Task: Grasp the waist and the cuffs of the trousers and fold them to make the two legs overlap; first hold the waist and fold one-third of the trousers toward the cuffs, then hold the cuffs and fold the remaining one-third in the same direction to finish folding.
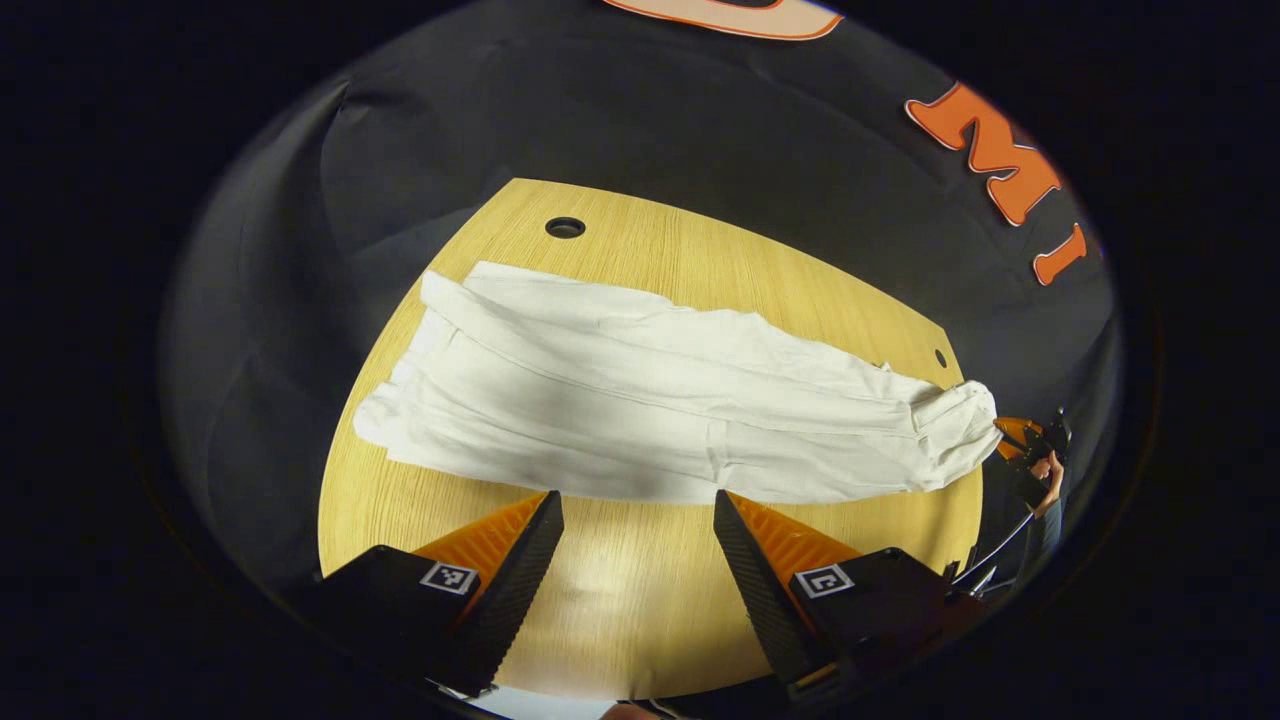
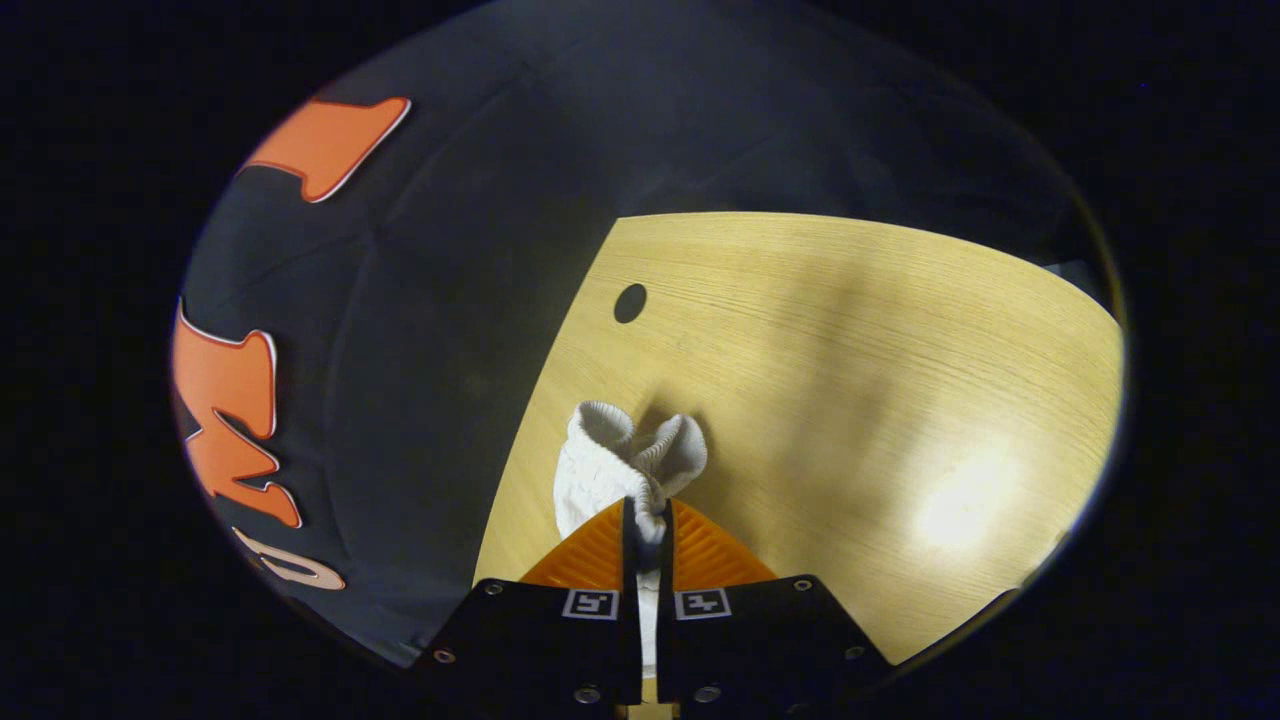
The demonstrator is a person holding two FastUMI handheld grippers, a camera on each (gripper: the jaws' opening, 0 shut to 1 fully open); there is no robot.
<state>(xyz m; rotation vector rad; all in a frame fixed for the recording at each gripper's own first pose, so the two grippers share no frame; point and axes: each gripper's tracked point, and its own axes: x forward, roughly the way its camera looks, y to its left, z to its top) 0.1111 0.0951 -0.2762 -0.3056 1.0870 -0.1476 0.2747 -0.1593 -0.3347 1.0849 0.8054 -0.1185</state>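
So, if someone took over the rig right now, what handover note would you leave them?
Left gripper: open, hovering over the table just short of the trousers' near edge, holding nothing.
Right gripper: jaws shut on a bunched end of the trousers; which end, I cannot tell.
Trousers: lying lengthwise across the table, legs apparently already overlapped.
Left to do: both one-third folds.

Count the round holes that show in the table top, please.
2. One hole lies near the far edge of the table, beyond the trousers. The other hole is near the right edge, by the bunched end. The cloth may hide more.
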